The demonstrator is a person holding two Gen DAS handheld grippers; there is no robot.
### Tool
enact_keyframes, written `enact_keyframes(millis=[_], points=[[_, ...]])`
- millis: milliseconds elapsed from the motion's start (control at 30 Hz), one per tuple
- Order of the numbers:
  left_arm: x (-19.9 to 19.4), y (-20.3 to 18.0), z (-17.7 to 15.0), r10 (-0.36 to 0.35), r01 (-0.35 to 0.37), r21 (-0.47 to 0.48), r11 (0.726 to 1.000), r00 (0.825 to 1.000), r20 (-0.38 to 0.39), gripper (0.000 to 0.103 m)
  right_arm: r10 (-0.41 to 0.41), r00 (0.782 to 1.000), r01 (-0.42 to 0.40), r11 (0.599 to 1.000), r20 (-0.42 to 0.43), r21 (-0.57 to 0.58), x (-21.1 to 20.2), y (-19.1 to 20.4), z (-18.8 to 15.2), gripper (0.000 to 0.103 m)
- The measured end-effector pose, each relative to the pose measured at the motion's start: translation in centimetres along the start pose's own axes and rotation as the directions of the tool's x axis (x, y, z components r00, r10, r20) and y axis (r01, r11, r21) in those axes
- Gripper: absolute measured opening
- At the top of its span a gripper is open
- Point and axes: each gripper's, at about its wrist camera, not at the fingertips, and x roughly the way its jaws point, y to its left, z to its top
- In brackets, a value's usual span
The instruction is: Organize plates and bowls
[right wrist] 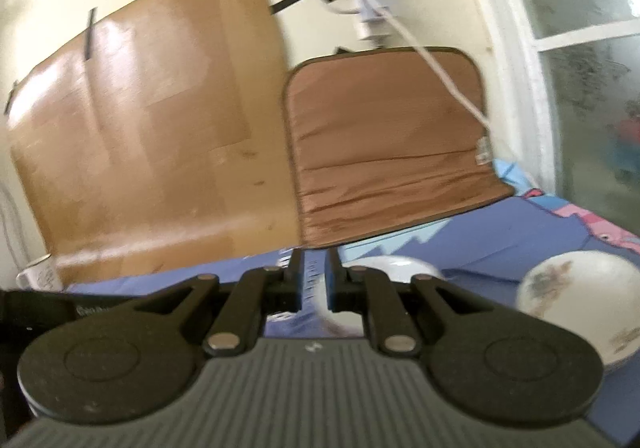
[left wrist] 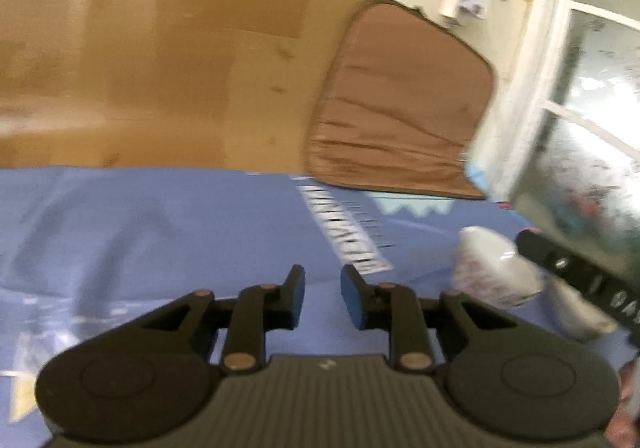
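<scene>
Two white bowls (right wrist: 576, 312) on the blue printed bedsheet (left wrist: 140, 216), toward its right side, near the glass door (right wrist: 592, 88); one with a faded print, standing by the right edge of the right wrist view, the other (right wrist: 384, 272) just beyond the right tongs (right wrist: 314, 280), partly hidden behind the fingers. In the left wrist view, one white patterned bowl (left wrist: 492, 272) tilted or lying on its side at the right, with the other tool's black arm just beside it; touching or not, cannot tell through the blur. No plates in view.

Probably an approach toward the bowls, for gathering or stacking. Best done by slowing down, since both views are smeared; lining up on a rim rather than the round wall, which would likely slip on smooth ceramic; spreading the fingers wider first, as the present gaps look too narrow for anything but a thin rim; setting one bowl squarely into the other so nothing rolls on the soft sheet.

Left tongs (left wrist: 322, 298): parted by a modest gap, blue pads facing each other, nothing between them, only sheet beyond. Right tongs: a narrow slit, nearly together, gripping nothing, pads clear of the bowl behind.

Brown cushion (right wrist: 392, 152) and cardboard (left wrist: 160, 48) leaning on the wall at the far edge.
</scene>
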Motion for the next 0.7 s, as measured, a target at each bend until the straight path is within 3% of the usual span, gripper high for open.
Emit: enact_keyframes(millis=[133, 233, 467, 700], points=[[-0.9, 3.1, -1.1, 0.075, -0.074, -0.047, 0.996, 0.997, 0.024, 0.022, 0.027, 1.000, -0.027, 0.999, -0.002, -0.043, 1.1, 2.6, -0.6, 0.014], [-1.1, 4.8, -1.6, 0.092, -0.088, -0.099, 0.991, 0.995, 0.033, 0.022, 0.028, 0.999, -0.027, 0.996, 0.017, -0.087, 2.0, 4.4, -1.3, 0.015], [-1.2, 5.0, -1.9, 0.076, -0.069, -0.091, 0.993, 0.995, 0.072, 0.028, -0.003, 0.998, 0.014, 0.984, 0.057, -0.179, 2.9, 5.9, -3.0, 0.018], [-1.2, 5.0, -2.0, 0.079, -0.072, -0.098, 0.993, 0.994, 0.076, 0.030, -0.003, 0.998, 0.012, 0.985, 0.056, -0.174, 3.0, 5.7, -3.0, 0.027]])
